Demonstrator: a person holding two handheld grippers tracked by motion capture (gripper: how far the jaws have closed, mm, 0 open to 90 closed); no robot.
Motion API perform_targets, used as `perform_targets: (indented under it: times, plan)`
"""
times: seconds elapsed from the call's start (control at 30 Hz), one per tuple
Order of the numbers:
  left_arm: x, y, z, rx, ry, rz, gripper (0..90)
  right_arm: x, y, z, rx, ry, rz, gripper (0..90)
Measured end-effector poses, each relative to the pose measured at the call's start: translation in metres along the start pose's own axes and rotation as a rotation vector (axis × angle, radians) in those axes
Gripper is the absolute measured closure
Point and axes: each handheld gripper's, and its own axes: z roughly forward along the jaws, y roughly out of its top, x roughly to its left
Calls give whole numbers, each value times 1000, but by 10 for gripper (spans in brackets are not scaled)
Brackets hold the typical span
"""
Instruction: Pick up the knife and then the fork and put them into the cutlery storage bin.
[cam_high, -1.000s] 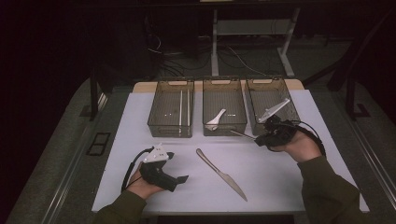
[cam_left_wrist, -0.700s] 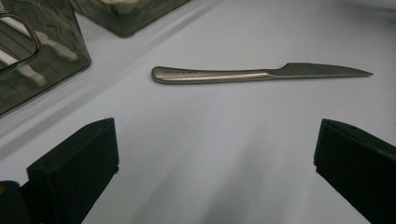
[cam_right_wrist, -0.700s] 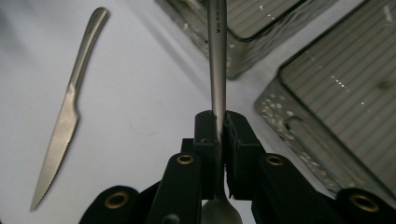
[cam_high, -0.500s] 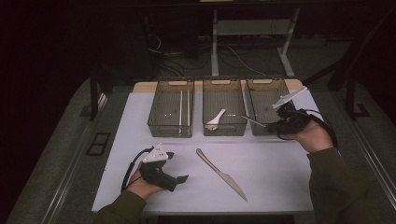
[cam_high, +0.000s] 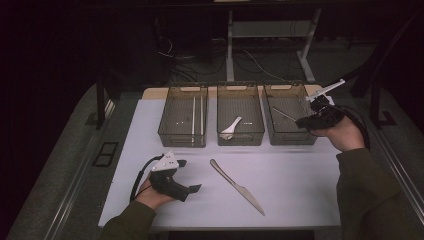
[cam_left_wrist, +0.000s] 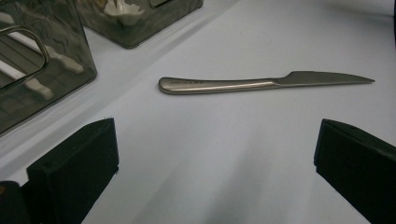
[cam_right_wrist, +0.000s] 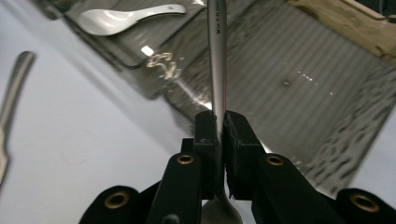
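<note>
The right gripper (cam_high: 301, 121) sits over the right bin (cam_high: 290, 137), clamping a metal utensil handle (cam_right_wrist: 217, 56) that extends ahead over that bin. To its left stand the middle bin (cam_high: 240, 136), holding a spoon (cam_high: 230, 127), and the left bin (cam_high: 183, 140). Nearer the person, a knife (cam_high: 237, 186) lies on the table (cam_high: 300, 190), ahead of the left gripper (cam_high: 192, 176).

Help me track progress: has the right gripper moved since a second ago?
Yes. The right gripper shifted rightward and away, over the right bin.
</note>
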Motion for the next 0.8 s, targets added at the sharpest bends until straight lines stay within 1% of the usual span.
perform_targets:
  times: [0.2,0.37,0.47,0.53,0.6,0.63,0.8]
  plan:
    - [-1,0,-1,-1,-2,8,0,-19,6,4,-7,-35,48,838]
    - [-2,0,0,0,-5,10,0,-30,13,9,-7,-51,74,838]
    - [-2,0,0,-1,-6,9,0,-36,16,17,-7,-64,89,838]
    - [-2,0,0,-2,-5,7,0,-39,18,23,4,-64,103,838]
    - [-2,0,0,-2,-7,9,0,-42,18,30,7,-67,111,837]
    - [-2,0,0,-3,-7,8,0,-44,19,33,13,-65,107,838]
    - [-2,0,0,-5,-8,5,0,-47,21,48,37,-71,122,838]
